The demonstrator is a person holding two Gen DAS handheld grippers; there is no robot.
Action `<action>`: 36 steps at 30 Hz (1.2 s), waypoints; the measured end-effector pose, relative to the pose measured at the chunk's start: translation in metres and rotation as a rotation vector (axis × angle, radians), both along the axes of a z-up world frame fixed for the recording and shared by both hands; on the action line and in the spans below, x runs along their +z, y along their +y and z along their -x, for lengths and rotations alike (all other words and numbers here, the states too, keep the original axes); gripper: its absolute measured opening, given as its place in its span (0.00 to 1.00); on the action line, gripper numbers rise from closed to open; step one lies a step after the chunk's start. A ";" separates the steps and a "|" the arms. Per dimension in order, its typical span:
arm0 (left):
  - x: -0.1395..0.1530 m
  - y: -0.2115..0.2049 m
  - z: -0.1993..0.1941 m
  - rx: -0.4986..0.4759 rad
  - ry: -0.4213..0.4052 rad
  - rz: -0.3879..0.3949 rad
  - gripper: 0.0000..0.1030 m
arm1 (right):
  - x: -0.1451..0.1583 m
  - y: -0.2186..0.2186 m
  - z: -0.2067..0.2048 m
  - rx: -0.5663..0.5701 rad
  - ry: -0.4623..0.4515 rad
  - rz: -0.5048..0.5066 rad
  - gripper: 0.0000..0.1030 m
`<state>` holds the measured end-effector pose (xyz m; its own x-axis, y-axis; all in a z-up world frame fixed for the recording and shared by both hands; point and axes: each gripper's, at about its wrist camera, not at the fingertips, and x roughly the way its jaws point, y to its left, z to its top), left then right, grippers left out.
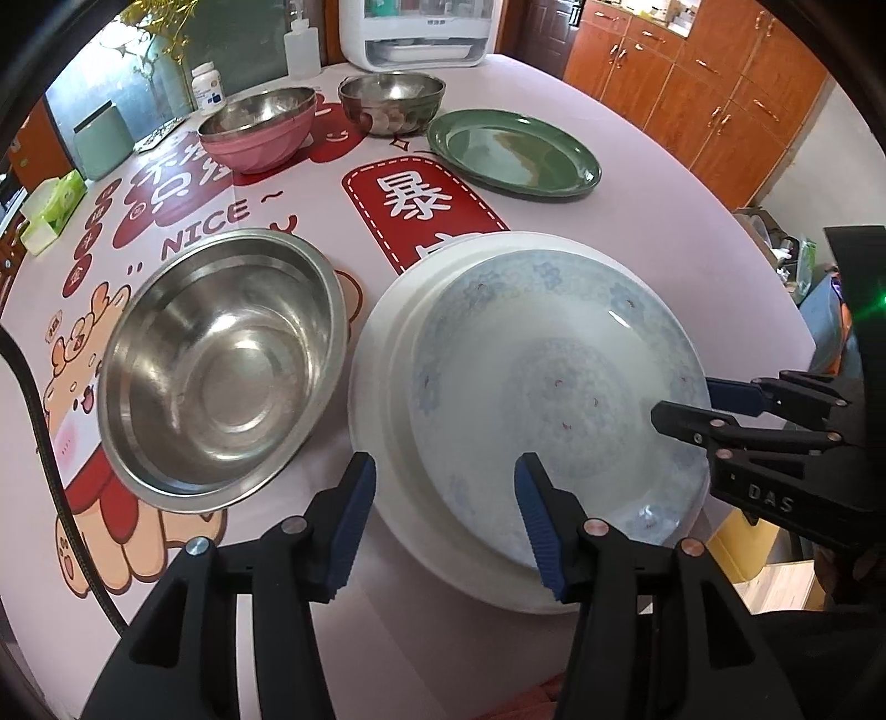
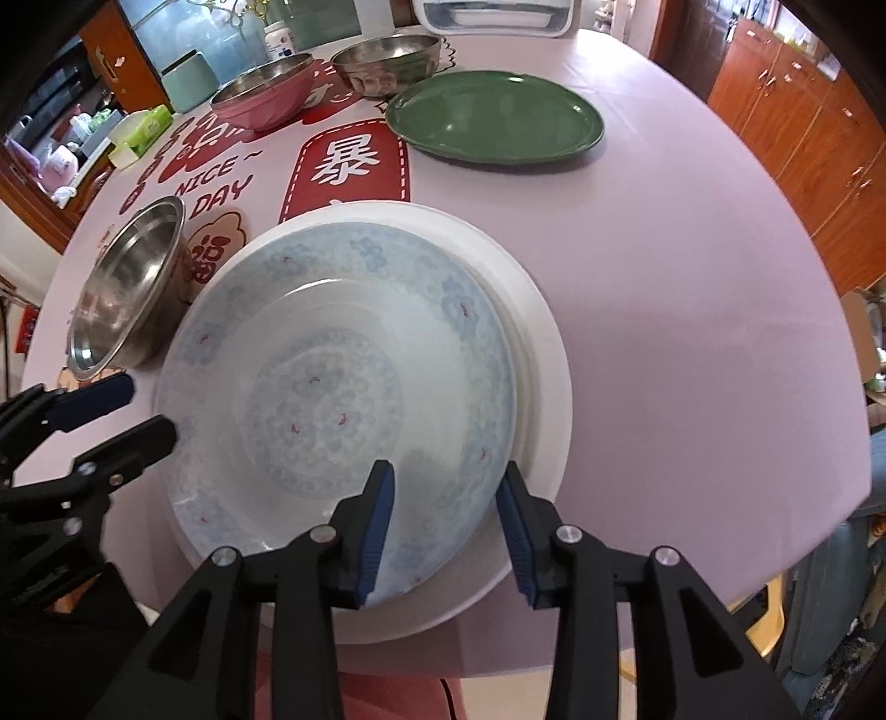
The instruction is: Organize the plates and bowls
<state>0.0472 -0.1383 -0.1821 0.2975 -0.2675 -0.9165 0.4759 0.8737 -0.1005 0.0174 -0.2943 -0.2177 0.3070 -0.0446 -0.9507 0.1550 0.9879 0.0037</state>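
Note:
A blue-patterned plate [image 1: 554,387] lies stacked on a larger white plate [image 1: 382,387] at the table's near edge; the pair also shows in the right wrist view [image 2: 343,399], white plate [image 2: 542,354]. My left gripper [image 1: 443,520] is open, its fingers straddling the stack's near-left rim. My right gripper [image 2: 446,520] is open over the stack's near-right rim, and it shows from the side in the left wrist view [image 1: 692,404]. A steel bowl [image 1: 221,360] stands left of the stack. A green plate [image 1: 512,152], a pink bowl [image 1: 260,130] and another steel bowl [image 1: 390,102] stand farther back.
The round table [image 2: 692,332] carries a pink cloth with red prints. At the back stand a white appliance [image 1: 415,33], bottles [image 1: 302,47], a green canister [image 1: 102,138] and a tissue pack [image 1: 55,205]. Wooden cabinets [image 1: 720,83] line the right wall.

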 end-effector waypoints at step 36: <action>0.044 0.011 -0.004 -0.113 -0.013 0.148 0.54 | 0.029 -0.009 0.040 -0.230 -0.158 0.047 0.53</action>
